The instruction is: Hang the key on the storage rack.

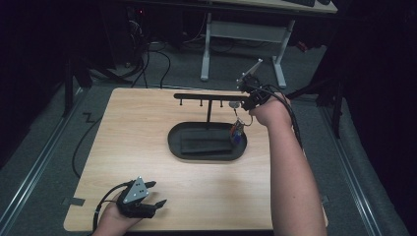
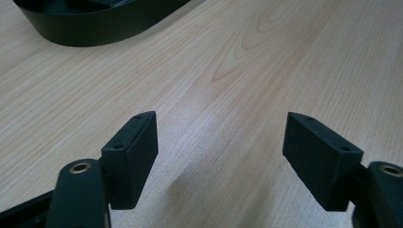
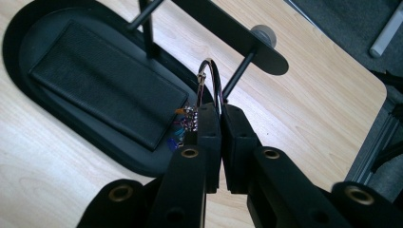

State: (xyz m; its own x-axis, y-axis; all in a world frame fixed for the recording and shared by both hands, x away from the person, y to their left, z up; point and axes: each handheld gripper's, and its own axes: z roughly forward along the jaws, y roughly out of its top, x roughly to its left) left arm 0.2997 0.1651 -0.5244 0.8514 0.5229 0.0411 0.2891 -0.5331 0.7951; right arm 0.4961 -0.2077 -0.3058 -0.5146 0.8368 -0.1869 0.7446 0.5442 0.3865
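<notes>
Dark room all round, grey carpet, a white-legged desk (image 1: 243, 37) at the back & cables on the floor. Wooden table (image 1: 147, 142) takes up the middle. On it, w/ its base nr the far right, sits a black oval tray (image 1: 206, 141) w/ a dark ribbed pad (image 3: 109, 80) lying inside. From the tray rises a thin post carrying a black crossbar rack (image 1: 211, 97) w/ short pegs hanging under it; that bar sits right above the right gripper (image 3: 221, 110), close in its way. Right gripper's jaws are pinched tight on a metal ring (image 3: 210, 78) of a small keychain (image 1: 237, 132), charm w/ blue & purple bits dangling over the tray's right end. Left gripper (image 2: 221, 142) rests low at the near left edge of the table, well apart from the tray, jaws wide, nothing betw. them.
</notes>
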